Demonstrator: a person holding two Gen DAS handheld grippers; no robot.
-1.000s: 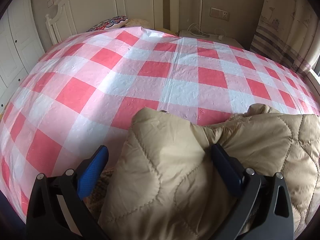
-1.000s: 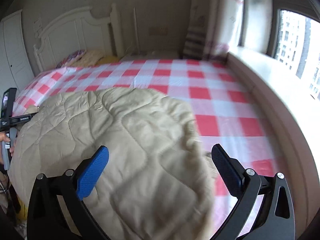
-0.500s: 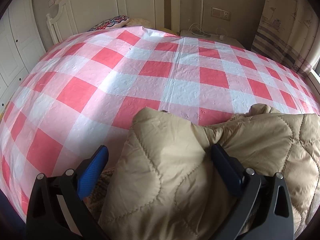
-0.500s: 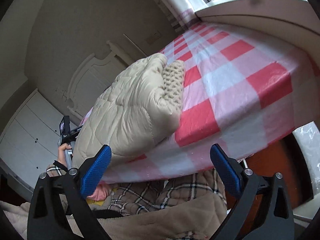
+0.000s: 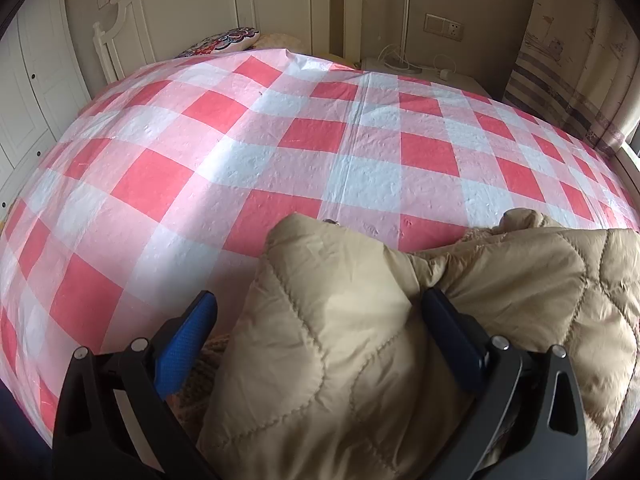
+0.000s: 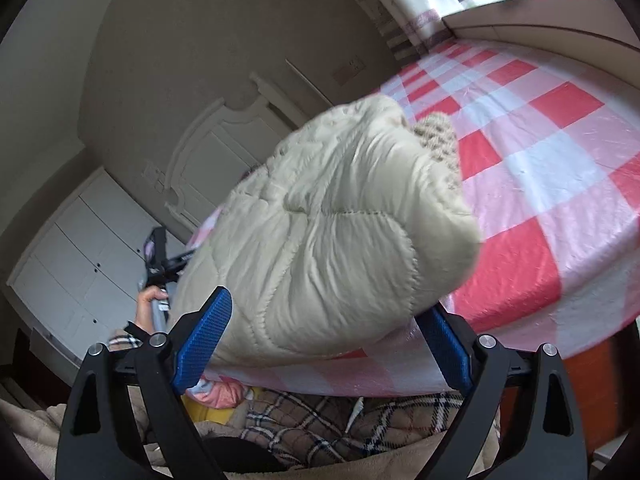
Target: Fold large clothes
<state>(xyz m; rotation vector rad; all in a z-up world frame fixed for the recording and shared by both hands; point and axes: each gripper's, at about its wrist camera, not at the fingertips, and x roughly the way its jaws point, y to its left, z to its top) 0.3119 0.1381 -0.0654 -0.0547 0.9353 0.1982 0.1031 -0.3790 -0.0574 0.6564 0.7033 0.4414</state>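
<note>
Quilted matt jacket (image 5: 328, 364), glossy checked sheet (image 5: 248, 160)

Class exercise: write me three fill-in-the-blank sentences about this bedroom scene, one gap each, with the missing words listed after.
1. The quilted jacket is ____ in colour.
2. It lies on a bed cover checked in white and ____.
3. The pads of the left gripper are ____.

Missing words: beige; red; blue

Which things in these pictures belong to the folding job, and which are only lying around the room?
For the job:
beige quilted coat, lying on the bed's checked cover
left gripper, open around the coat
right gripper, open

Only lying about:
patterned pillow at the headboard
white cable on the nightstand
plaid fabric below the bed edge
</note>
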